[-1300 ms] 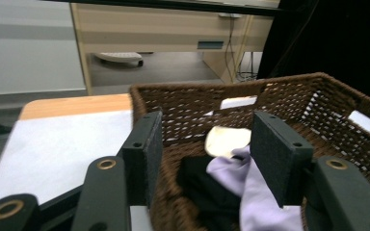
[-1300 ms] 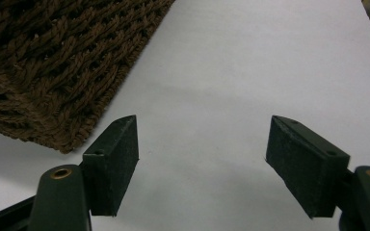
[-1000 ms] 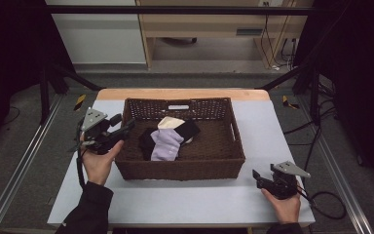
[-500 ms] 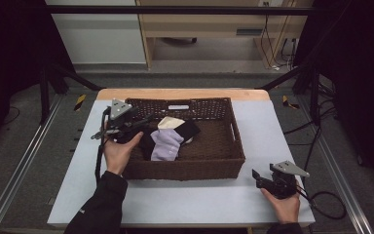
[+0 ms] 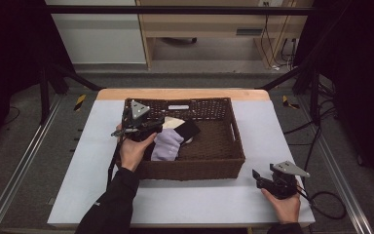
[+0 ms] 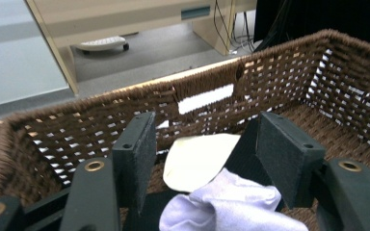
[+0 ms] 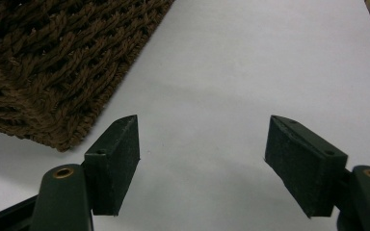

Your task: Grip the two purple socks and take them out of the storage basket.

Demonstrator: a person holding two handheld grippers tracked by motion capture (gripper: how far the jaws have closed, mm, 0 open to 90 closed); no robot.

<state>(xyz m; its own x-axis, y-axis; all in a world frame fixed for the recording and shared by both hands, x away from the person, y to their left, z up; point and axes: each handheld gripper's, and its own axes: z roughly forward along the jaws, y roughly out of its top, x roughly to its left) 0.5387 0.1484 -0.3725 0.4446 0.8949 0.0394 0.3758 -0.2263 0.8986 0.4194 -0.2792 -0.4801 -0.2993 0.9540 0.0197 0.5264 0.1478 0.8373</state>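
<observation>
A brown wicker basket (image 5: 224,161) stands mid-table and holds a lavender sock (image 5: 167,145), a cream sock (image 5: 174,122) and a black sock (image 5: 189,129). My left gripper (image 5: 152,126) hangs open inside the basket's left end, just over the socks. In the left gripper view its jaws (image 6: 206,132) stand wide apart, with the cream sock (image 6: 197,161) and the lavender sock (image 6: 231,207) between and below them, not gripped. My right gripper (image 5: 259,178) rests open on the table at the front right, beside the basket's corner (image 7: 53,72), with nothing between its jaws (image 7: 204,134).
The white table top (image 5: 214,200) has free room in front of the basket and on both sides. The basket's right half (image 5: 214,139) holds nothing. A cable (image 5: 321,204) trails from the right gripper near the table's right edge.
My left gripper has moved right, from outside the basket's left wall to over the socks inside it. The right gripper has stayed put.
</observation>
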